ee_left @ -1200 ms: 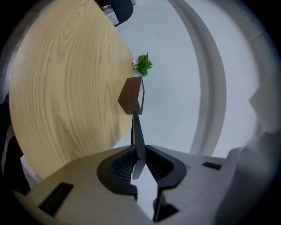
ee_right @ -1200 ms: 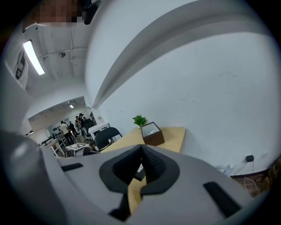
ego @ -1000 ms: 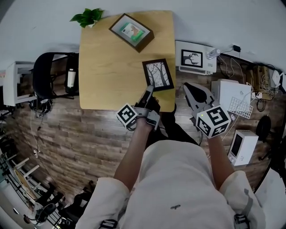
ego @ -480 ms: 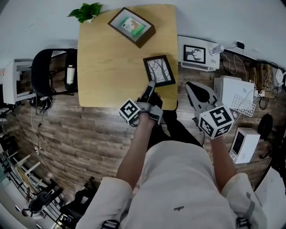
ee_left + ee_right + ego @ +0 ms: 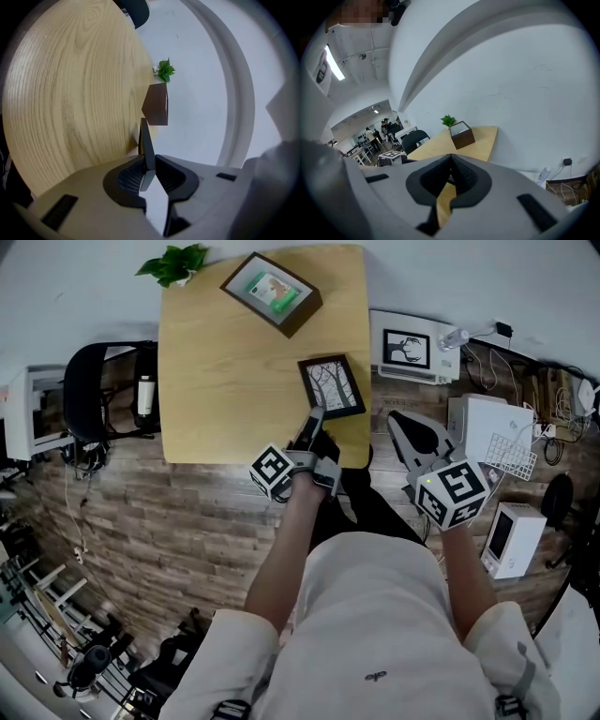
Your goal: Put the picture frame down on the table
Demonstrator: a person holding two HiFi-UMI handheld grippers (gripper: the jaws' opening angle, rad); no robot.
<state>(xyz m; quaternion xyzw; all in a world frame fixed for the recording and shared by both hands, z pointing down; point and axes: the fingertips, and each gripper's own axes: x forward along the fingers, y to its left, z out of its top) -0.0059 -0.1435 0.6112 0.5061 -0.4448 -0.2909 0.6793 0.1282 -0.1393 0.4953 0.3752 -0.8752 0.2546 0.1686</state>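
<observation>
The picture frame (image 5: 331, 387), thin and dark-edged with a drawing of bare trees, sits low over the near right corner of the wooden table (image 5: 234, 381); whether it rests on the wood cannot be told. It looks light and stiff, with a face that is probably fragile and slick, so the rim is the sound hold. The left gripper (image 5: 314, 421) is clamped on its near edge. The right gripper (image 5: 398, 420) hangs off the table's right side, jaws together on nothing. Two table edges run close beside the frame; open wood lies leftward, with the deeper brown frame (image 5: 272, 292) and potted plant (image 5: 175, 262) well apart
</observation>
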